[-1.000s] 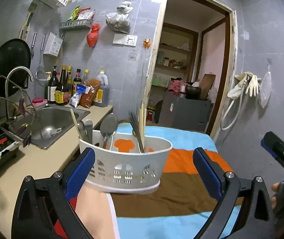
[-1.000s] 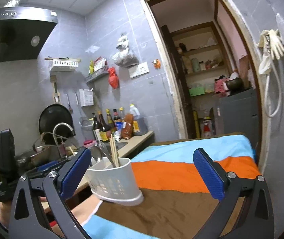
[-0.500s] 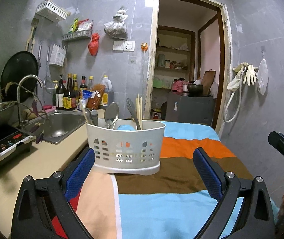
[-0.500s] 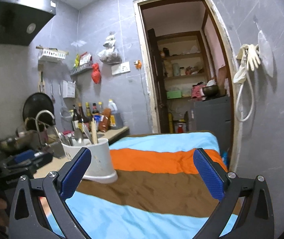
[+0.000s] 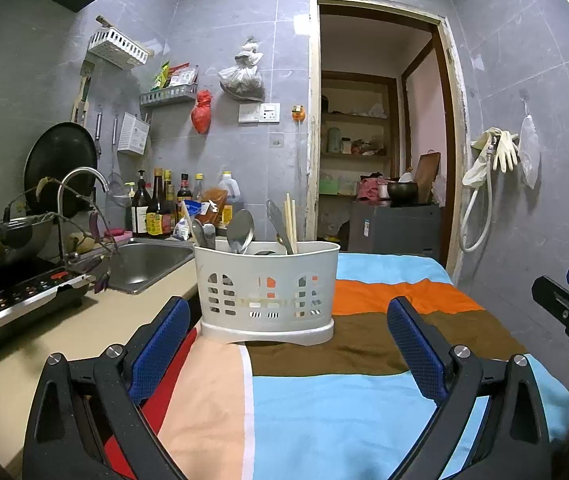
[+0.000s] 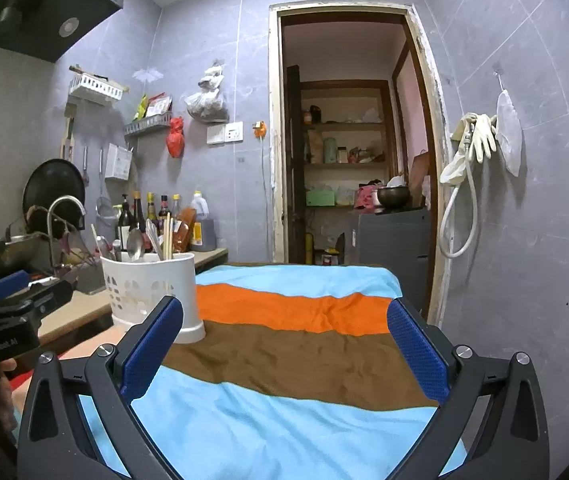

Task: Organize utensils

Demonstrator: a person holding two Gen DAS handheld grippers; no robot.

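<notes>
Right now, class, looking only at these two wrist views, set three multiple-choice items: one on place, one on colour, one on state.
1. Where does the white utensil caddy stand?
A. in the sink
B. on the striped cloth
C. on the stove

2. What colour is the stripe just right of the caddy's wall?
A. orange
B. green
C. purple

3. How is the left gripper?
A. shut on a spoon
B. open and empty
C. shut on the caddy

Key: B, its base rests on the striped cloth; A, orange lies beside it; B, jaws apart, nothing between.
</notes>
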